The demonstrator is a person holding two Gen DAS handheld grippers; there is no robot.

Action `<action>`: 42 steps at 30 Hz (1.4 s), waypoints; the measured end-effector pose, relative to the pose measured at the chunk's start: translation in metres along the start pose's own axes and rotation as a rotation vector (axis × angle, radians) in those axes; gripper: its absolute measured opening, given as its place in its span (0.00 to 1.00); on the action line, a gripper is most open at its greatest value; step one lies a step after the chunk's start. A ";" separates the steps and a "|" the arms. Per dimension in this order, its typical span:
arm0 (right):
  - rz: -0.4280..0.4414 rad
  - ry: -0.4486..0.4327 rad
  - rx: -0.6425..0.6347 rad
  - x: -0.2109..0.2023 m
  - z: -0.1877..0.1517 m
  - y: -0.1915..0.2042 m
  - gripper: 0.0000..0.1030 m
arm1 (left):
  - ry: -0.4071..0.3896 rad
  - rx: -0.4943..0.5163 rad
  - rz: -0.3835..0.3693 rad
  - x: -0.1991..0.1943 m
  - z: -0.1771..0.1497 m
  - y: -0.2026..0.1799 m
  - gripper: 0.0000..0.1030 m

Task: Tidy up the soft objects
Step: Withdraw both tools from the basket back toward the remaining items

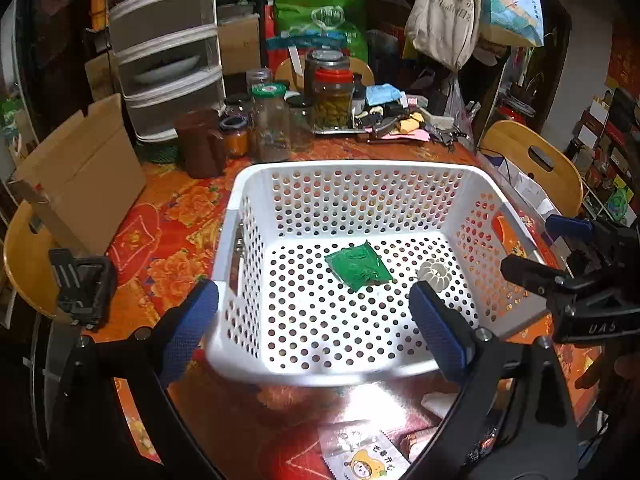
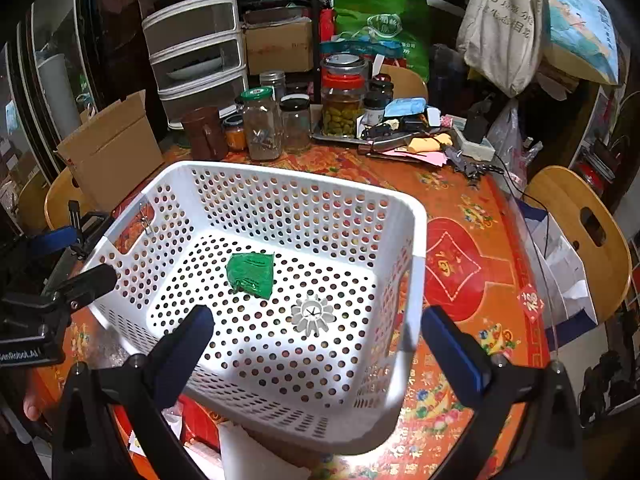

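While both the left gripper (image 1: 314, 316) and the right gripper (image 2: 316, 340) hover with jaws spread wide and empty over the near rim of the white perforated plastic basket (image 1: 360, 172), a green soft pouch (image 1: 357, 265) lies mid-floor inside, beside a white ribbed round piece (image 1: 435, 274). A printed cartoon sachet (image 1: 362, 456) waits at the tabletop's near edge. Reaching for it, a finger could catch the basket's rim and shove it aside, I judge.

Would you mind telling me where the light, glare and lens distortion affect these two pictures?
Left wrist view: a bright patch falls on the floor of the basket, glare washes out the tablecloth just in front of it, and the fisheye bends its rim. Right wrist view: a similar sunlit patch around the white ribbed piece; the green packet lies in shade; corners go black.
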State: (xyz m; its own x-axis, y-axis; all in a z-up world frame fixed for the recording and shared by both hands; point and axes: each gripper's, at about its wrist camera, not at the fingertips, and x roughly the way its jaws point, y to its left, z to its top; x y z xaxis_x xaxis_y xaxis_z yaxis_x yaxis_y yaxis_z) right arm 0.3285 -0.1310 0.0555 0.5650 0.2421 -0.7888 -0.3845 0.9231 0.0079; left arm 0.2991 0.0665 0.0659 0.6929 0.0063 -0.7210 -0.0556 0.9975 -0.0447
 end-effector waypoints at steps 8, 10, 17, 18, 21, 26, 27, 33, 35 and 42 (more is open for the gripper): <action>0.002 -0.044 -0.003 -0.029 -0.021 0.002 1.00 | -0.060 0.011 -0.009 -0.045 -0.031 -0.003 0.92; 0.013 -0.060 -0.004 -0.038 -0.029 0.003 1.00 | -0.074 0.017 -0.014 -0.055 -0.038 -0.004 0.92; 0.035 -0.098 -0.007 -0.062 -0.059 0.010 1.00 | -0.100 0.045 -0.009 -0.086 -0.070 -0.014 0.92; 0.044 -0.105 -0.001 -0.066 -0.064 0.010 1.00 | -0.112 0.044 -0.007 -0.091 -0.074 -0.014 0.92; 0.060 -0.128 0.000 -0.078 -0.078 0.013 1.00 | -0.132 0.042 -0.017 -0.105 -0.087 -0.015 0.92; 0.066 -0.139 0.019 -0.097 -0.108 0.020 1.00 | -0.187 0.032 -0.005 -0.131 -0.116 -0.013 0.92; 0.065 -0.134 0.018 -0.099 -0.115 0.021 1.00 | -0.191 0.028 -0.010 -0.136 -0.124 -0.012 0.92; 0.109 -0.123 0.021 -0.095 -0.177 0.029 1.00 | -0.165 0.015 -0.036 -0.143 -0.178 -0.014 0.92; 0.131 -0.119 0.056 -0.089 -0.200 0.026 1.00 | -0.144 0.023 -0.024 -0.135 -0.196 -0.019 0.92; 0.181 -0.109 0.106 -0.074 -0.244 0.026 0.98 | 0.002 0.028 -0.088 -0.083 -0.245 -0.043 0.92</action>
State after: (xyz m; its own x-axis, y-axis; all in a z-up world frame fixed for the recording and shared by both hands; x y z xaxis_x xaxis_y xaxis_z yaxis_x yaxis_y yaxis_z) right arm 0.0988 -0.1980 -0.0362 0.5716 0.4319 -0.6977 -0.4111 0.8866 0.2120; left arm 0.0677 0.0056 -0.0418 0.6927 -0.0816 -0.7166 0.0255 0.9957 -0.0888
